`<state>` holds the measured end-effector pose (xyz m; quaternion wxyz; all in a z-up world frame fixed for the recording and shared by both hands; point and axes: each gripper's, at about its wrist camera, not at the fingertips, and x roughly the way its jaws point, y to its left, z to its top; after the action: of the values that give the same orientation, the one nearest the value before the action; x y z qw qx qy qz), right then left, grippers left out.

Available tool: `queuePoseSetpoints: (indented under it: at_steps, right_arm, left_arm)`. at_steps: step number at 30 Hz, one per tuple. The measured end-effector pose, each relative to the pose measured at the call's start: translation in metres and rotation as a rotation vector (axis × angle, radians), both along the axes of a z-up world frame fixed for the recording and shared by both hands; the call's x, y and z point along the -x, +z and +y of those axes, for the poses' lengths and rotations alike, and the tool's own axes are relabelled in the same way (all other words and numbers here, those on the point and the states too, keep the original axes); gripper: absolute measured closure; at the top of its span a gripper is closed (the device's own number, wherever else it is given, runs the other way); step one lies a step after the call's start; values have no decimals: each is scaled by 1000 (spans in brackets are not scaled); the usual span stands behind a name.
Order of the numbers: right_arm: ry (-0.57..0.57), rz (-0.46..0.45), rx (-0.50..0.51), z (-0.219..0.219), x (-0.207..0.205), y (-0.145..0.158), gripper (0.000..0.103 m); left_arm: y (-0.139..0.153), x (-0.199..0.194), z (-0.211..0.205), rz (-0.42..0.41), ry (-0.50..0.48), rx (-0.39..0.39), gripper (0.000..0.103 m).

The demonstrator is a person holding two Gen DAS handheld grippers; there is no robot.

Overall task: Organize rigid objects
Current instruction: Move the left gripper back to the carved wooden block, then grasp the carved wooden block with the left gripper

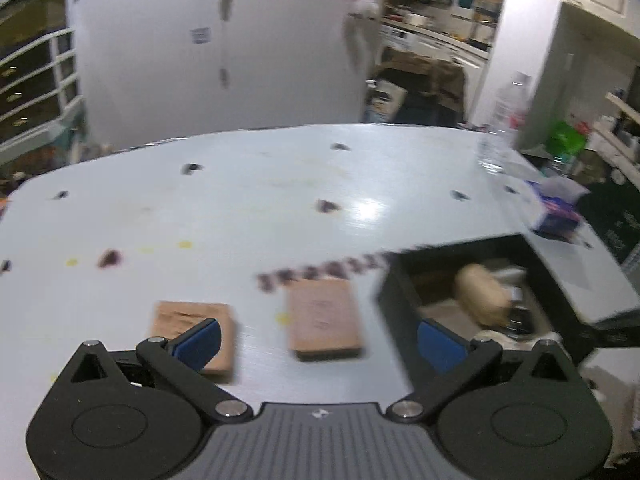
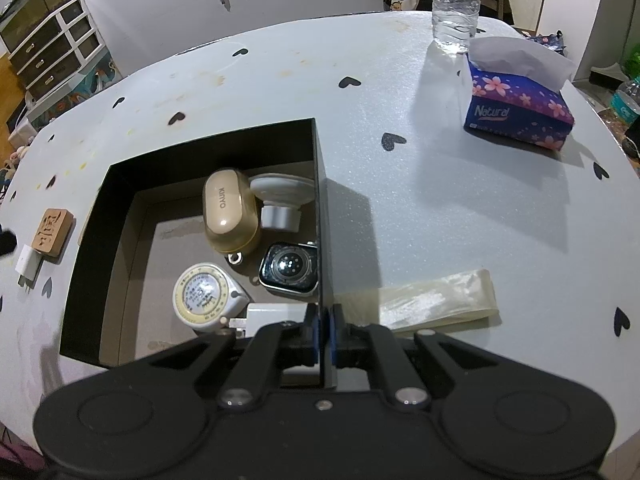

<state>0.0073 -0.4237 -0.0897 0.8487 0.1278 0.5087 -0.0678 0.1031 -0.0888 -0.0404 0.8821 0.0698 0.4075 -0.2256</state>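
Note:
A black box (image 2: 96,240) sits on the white table and holds a beige earbud case (image 2: 230,212), a smartwatch (image 2: 289,268), a round tape measure (image 2: 204,296) and a white charger puck (image 2: 282,200). My right gripper (image 2: 325,340) is shut on the box's right wall (image 2: 320,208). My left gripper (image 1: 316,338) is open and empty above the table. Two wooden blocks lie under it: one (image 1: 323,318) between the fingers, one (image 1: 188,320) behind the left finger. The box (image 1: 404,300) shows at right in the blurred left wrist view. A wooden block (image 2: 54,232) and a white plug (image 2: 28,266) lie left of the box.
A blue tissue box (image 2: 520,108) and a water bottle (image 2: 456,4) stand at the far right of the table (image 2: 360,80). A clear plastic strip (image 2: 432,300) lies right of the black box. Drawers (image 2: 52,48) stand beyond the table's left edge.

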Motion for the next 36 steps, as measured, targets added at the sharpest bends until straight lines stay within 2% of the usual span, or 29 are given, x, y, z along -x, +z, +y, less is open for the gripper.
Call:
queuePoseSetpoints:
  at_steps: [7, 12, 17, 21, 28, 32, 36]
  right_arm:
    - [-9, -2, -2, -1, 1, 0, 97]
    - [-12, -2, -3, -1, 1, 0, 97]
    - [-17, -4, -11, -3, 2, 0, 97]
    - [-21, -3, -11, -2, 2, 0, 97]
    - [-22, -2, -12, -2, 2, 0, 97]
    - [-21, -2, -12, -2, 2, 0, 97]
    - [-18, -2, -10, -2, 1, -1, 97]
  left_arm:
    - [-22, -49, 31, 12, 102, -113, 0]
    - [-45, -74, 38, 43, 115, -171, 0]
    - [-64, -88, 34, 76, 79, -227, 5]
    - [-75, -96, 33, 107, 75, -244, 10]
    - [-87, -98, 31, 126, 81, -254, 11]
    - [-85, -101, 33, 122, 97, -203, 27]
    - [-83, -98, 32, 122, 114, -193, 28]
